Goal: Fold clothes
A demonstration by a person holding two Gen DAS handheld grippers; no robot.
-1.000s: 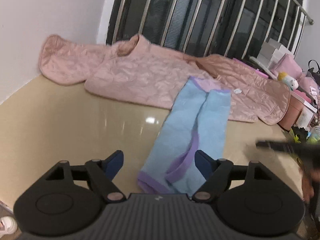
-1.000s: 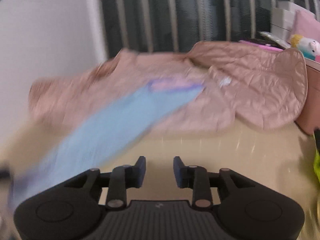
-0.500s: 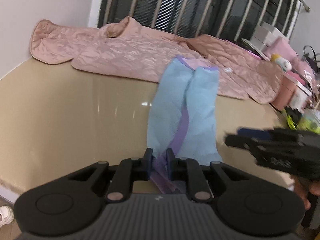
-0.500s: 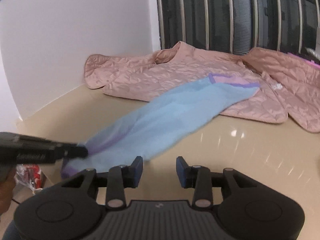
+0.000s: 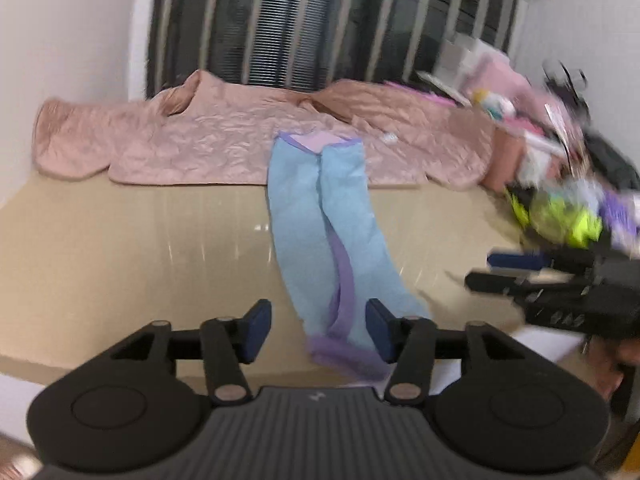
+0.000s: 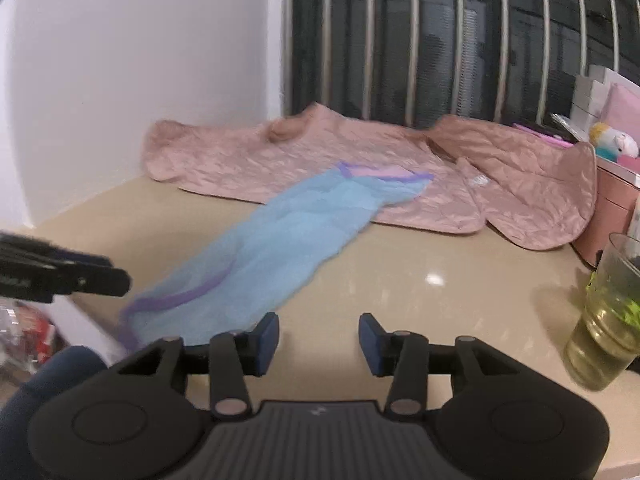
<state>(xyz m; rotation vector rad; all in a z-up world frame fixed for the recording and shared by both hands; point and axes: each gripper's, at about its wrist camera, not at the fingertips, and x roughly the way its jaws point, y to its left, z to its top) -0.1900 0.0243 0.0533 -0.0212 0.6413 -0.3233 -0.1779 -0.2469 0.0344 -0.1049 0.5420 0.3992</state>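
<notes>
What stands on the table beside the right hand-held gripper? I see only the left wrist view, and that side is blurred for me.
Observer: A glass with a yellowish drink stands upright on the table, to the right of the right hand-held gripper.
Operator: Is anything between the jaws of that hand-held gripper?
Observer: No. Its jaws are opening and only bare table shows between them. The blue trousers lie ahead of it, to the left.
</notes>
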